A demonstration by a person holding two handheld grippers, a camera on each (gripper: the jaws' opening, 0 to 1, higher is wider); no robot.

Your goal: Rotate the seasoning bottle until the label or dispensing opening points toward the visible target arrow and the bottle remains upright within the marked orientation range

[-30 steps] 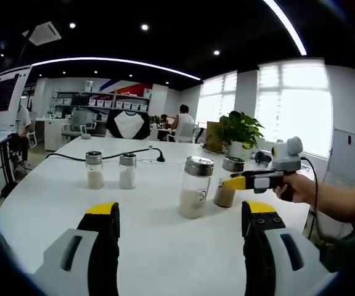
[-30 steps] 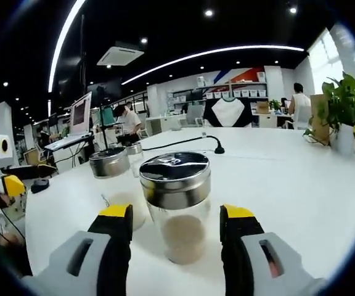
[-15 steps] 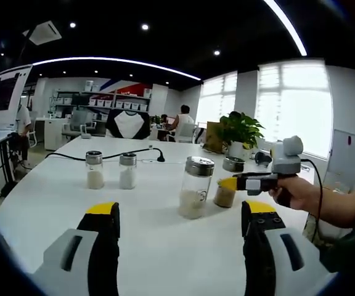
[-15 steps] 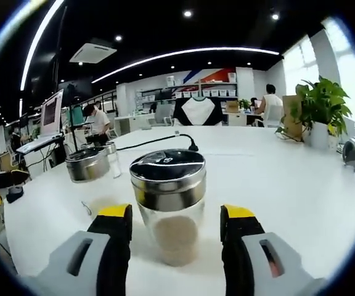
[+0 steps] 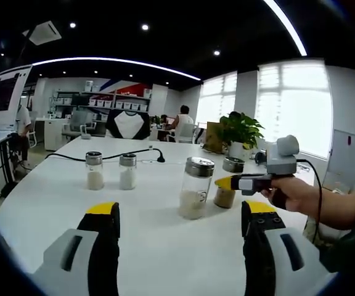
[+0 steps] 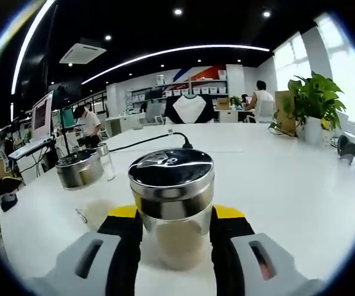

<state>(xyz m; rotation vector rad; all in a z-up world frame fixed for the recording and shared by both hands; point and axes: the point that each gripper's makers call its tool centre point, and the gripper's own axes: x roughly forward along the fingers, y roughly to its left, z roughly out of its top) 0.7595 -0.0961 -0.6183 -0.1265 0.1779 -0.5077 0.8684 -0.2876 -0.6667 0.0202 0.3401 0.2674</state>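
Closed in since half a second ago: yellow-tipped jaws of the right hand-held gripper (image 6: pixel 172 217), then standing apart from the glass, now pressed against both sides of the seasoning bottle (image 6: pixel 172 203) just under its steel cap. Judged a grip taken, so the turning step can start; no rotation done yet by the look of it.

In the left gripper view, same bottle (image 5: pixel 225 181) upright on the white surface (image 5: pixel 153 228), right of the taller jar (image 5: pixel 195 187), with the right hand-held gripper (image 5: pixel 227 182) reaching in from the right, held by a person's hand (image 5: pixel 288 194). Bottle upright in both views, well within tilt as far as can be judged.

Left hand-held gripper (image 5: pixel 180 219) idle, jaws spread wide over bare surface, holding nothing, unchanged from a second ago. Two small shakers (image 5: pixel 111 170) further back on the left, well apart from the work; a black cable (image 5: pixel 103 155) behind them.

Hard to make out: no target arrow or orientation marks found on the surface in either view. No label readable on the bottle; glass mostly covered by the jaws in the right gripper view. Cap top glossy with reflections, dispensing opening not distinguishable. Bottle base hidden behind the jaws, so contact with the surface unconfirmed there. Second steel-capped jar (image 6: pixel 81 170) at left partly blurred.
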